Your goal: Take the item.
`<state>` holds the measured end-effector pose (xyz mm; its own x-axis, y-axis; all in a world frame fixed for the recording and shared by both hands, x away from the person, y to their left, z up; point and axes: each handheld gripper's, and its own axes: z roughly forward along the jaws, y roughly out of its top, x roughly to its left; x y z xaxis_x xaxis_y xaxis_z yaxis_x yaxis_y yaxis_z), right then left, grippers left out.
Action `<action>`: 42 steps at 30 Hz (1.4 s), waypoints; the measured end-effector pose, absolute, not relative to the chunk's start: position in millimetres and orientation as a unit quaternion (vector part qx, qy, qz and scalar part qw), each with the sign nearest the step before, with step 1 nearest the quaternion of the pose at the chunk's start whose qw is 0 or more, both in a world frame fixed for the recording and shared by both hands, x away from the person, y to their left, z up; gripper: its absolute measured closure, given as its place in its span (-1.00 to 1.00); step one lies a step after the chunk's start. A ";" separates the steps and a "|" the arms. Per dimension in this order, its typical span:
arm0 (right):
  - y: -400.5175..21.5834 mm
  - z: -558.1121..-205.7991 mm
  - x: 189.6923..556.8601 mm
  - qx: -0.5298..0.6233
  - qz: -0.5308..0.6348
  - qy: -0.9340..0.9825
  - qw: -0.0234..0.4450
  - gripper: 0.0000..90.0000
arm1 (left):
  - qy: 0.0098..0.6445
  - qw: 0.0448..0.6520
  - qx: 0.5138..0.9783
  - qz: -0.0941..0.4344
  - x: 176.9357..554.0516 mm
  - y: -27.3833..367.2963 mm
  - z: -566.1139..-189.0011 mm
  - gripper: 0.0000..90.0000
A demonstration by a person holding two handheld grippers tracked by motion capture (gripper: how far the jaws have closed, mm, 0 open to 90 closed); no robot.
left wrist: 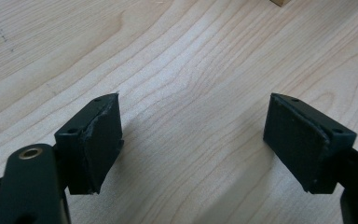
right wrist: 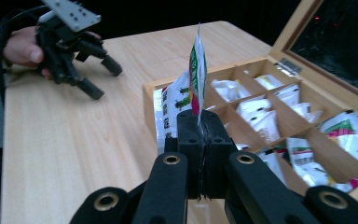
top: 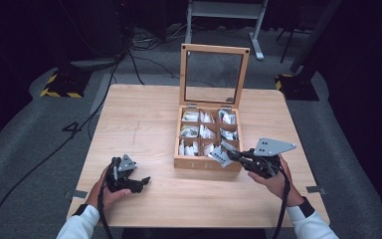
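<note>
Sachet (top: 220, 157) pinched edge-on over the wooden box (top: 206, 163).
High view: it is held at the box's front right corner by the right gripper (top: 234, 155). Left gripper view: fingers (left wrist: 100, 142) spread, nothing between them, above the table (left wrist: 191, 60). Right gripper view: fingers (right wrist: 192, 140) clenched on the sachet (right wrist: 197, 74).

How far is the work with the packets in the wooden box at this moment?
Done: the wooden box stands with its lid raised, and its compartments hold white packets. In hand: the right gripper is shut on one packet, edge-on above the box's near corner. The left gripper rests open over the table, holding nothing. Left: setting this packet down; where, I cannot tell.
</note>
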<state>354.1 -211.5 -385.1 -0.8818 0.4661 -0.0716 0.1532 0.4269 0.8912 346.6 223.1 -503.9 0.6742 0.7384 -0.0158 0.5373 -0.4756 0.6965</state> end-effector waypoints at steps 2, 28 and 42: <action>-210.5 -385.9 352.0 0.184 0.501 0.832 0.153 0.97 | 0.377 0.346 0.847 0.146 346.5 223.1 -503.8 -0.56; -178.2 -411.0 322.1 0.123 0.467 0.869 0.110 0.97 | 0.385 0.345 0.843 0.150 343.6 224.1 -503.8 -0.56; -164.8 -433.3 320.2 0.110 0.433 0.891 0.084 0.96 | 0.385 0.345 0.843 0.150 343.6 224.1 -503.8 -0.56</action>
<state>320.2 -164.8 -433.3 -0.9615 0.2694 -0.0548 0.1232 0.6004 0.7902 343.6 224.1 -503.8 0.6582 0.7527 -0.0126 0.5458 -0.4656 0.6967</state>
